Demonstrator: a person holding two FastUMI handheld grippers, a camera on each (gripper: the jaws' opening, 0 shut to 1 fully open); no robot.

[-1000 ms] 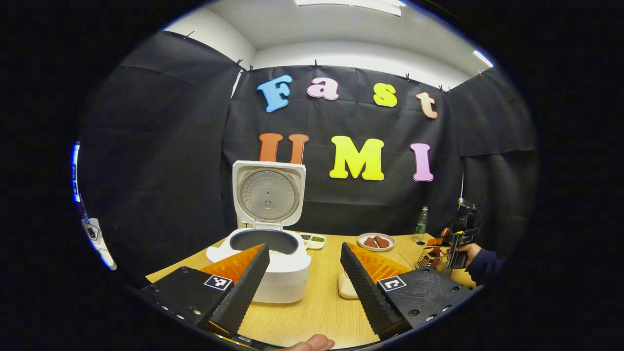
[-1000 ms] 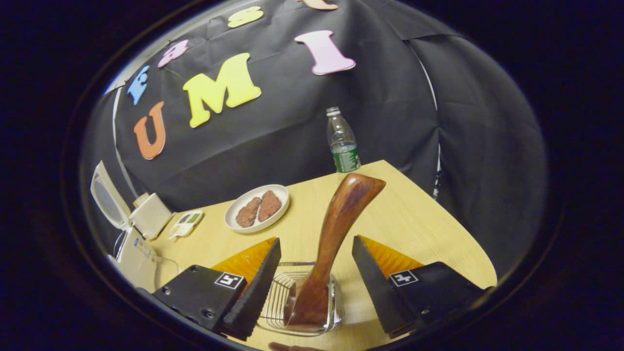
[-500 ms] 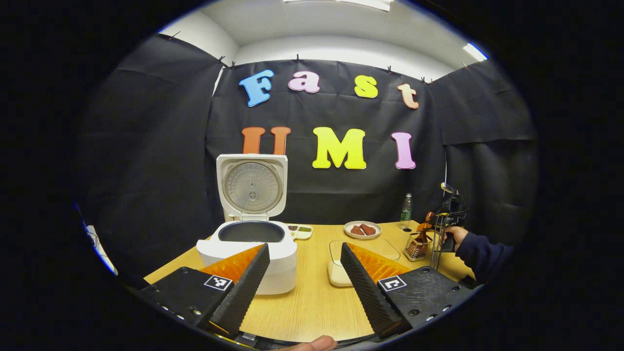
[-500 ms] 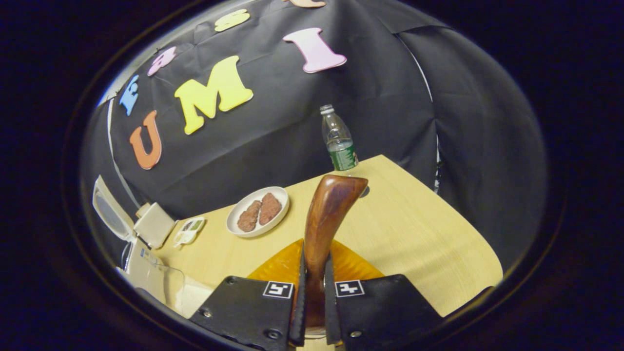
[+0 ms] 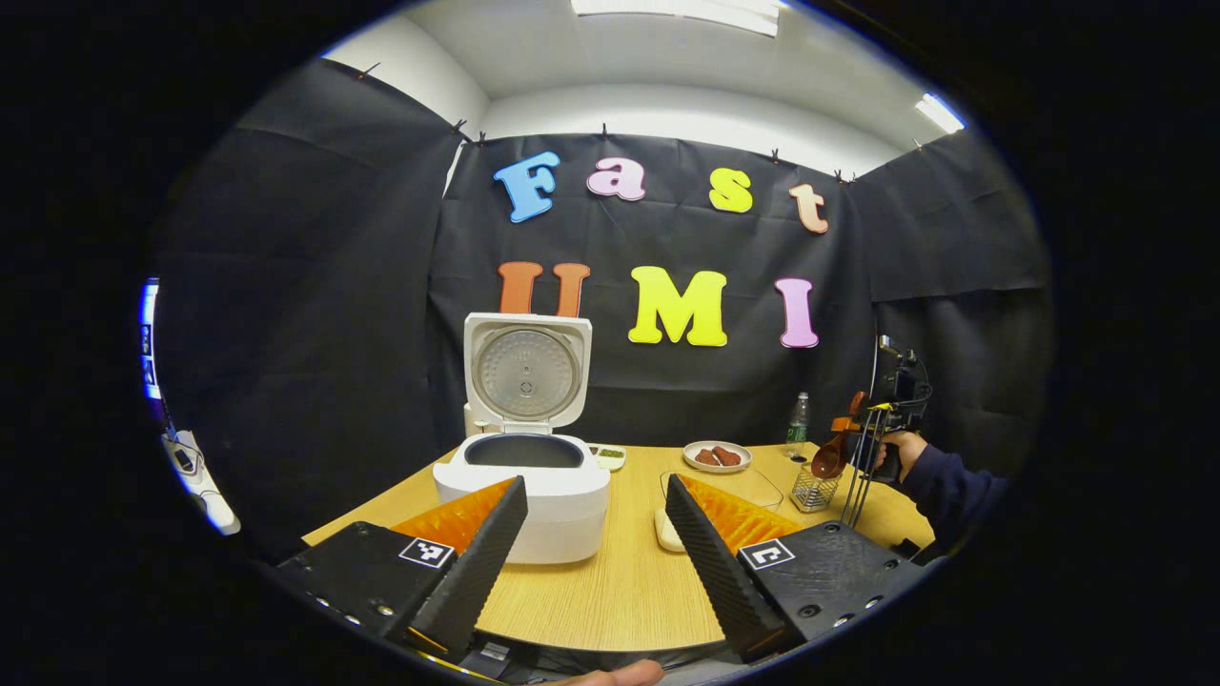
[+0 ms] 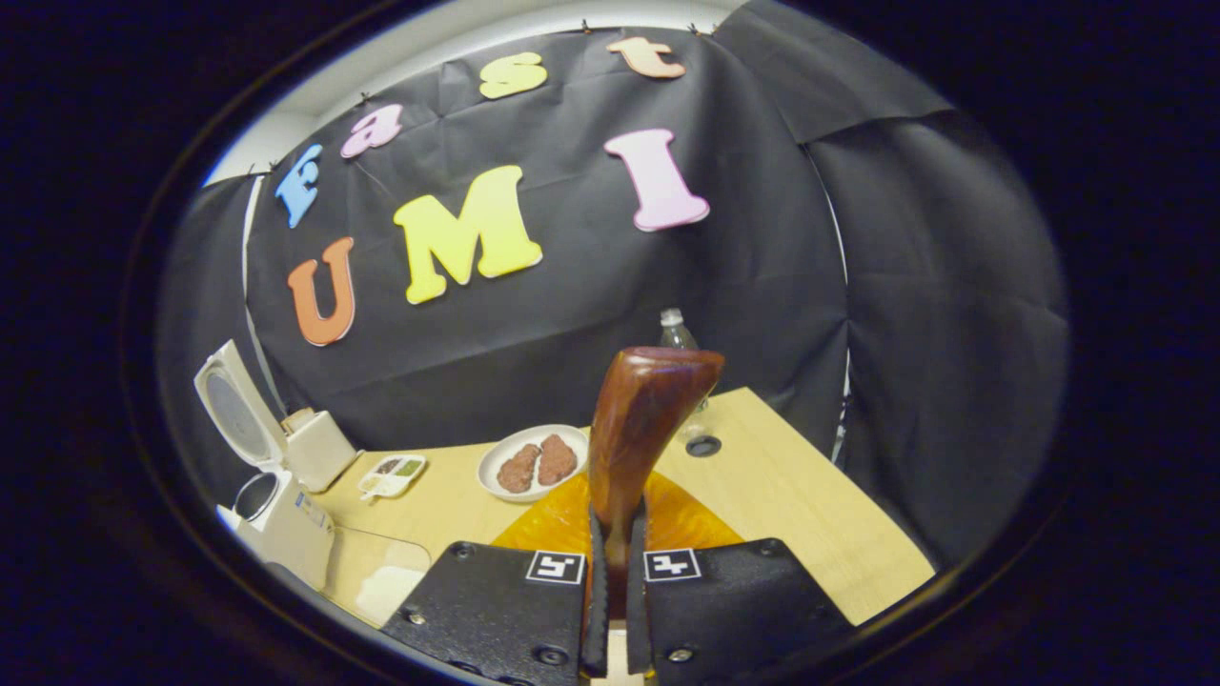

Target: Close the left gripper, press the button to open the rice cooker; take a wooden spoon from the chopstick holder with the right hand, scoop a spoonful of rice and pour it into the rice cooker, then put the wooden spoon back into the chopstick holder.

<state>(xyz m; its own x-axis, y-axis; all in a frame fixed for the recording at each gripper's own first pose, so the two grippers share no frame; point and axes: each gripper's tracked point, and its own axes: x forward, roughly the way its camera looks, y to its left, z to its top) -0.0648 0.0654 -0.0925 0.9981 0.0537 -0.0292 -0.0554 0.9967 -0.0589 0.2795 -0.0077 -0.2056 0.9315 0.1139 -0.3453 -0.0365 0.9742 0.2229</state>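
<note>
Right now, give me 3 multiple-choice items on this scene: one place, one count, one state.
1. Where is the plate?
A. At the table's far side, left of the bottle
B. Inside the rice cooker
C. On the floor

2. How many brown pieces lie on the plate?
A. Five
B. Two
C. None

3. What is the right claw doing?
A. Hanging open
B. Gripping the bottle
C. Shut on the wooden spoon

Answers:
1 A, it sits near the wall beside the bottle.
2 B, two pieces show.
3 C, both fingers clamp the handle.

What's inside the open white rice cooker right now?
The open white rice cooker shows a dark inner pot rim; its bottom is hidden by the rim, so any contents cannot be seen.
</note>
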